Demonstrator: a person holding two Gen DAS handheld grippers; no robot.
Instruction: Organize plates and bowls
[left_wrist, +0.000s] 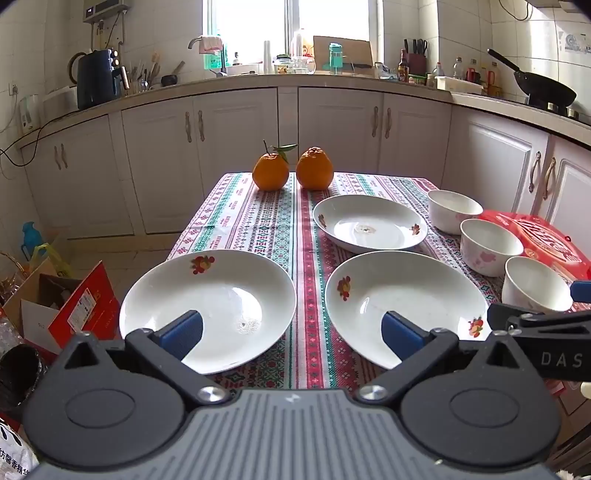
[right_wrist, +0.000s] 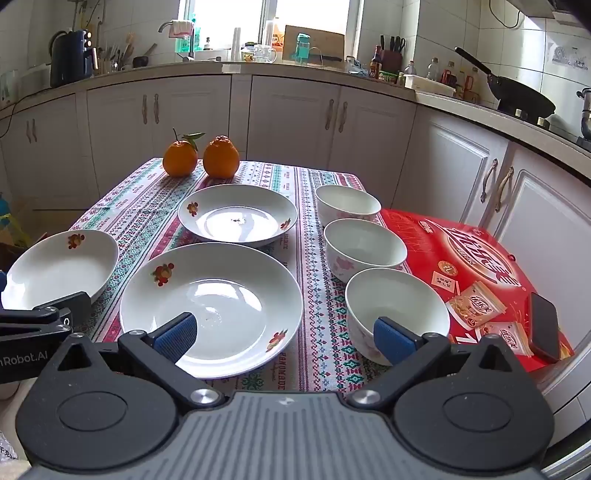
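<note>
Three shallow white plates with fruit decals lie singly on the patterned cloth: the nearest plate (right_wrist: 210, 308) fills the lower centre of the right wrist view, the far plate (right_wrist: 238, 214) sits just above it in the frame, and the left plate (left_wrist: 208, 308) lies at the lower left of the left wrist view, well apart from the other two across a strip of cloth. Down the right of the right wrist view runs a column of three white bowls, the near bowl (right_wrist: 397, 314), the middle bowl (right_wrist: 365, 247) and the far bowl (right_wrist: 347, 205), each just beside the next and none nested. Laid flat and separate like this, every rim is free to be pinched, which suits stacking plates on plates and bowls in bowls; nothing looks stacked yet, so the task seems to be at its start. The left gripper (left_wrist: 291, 332) hangs low at the near edge of the surface with its fingers wide apart and empty, framing the gap between the left and nearest plates. The right gripper (right_wrist: 284, 334) likewise has its fingers spread and holds nothing, one blue pad over the nearest plate, the other in front of the near bowl. Beyond, two oranges (right_wrist: 201, 155) stand at the far edge, and a red box (right_wrist: 476, 266) with a phone (right_wrist: 545, 326) lying on it crowds the bowls from the right.
</note>
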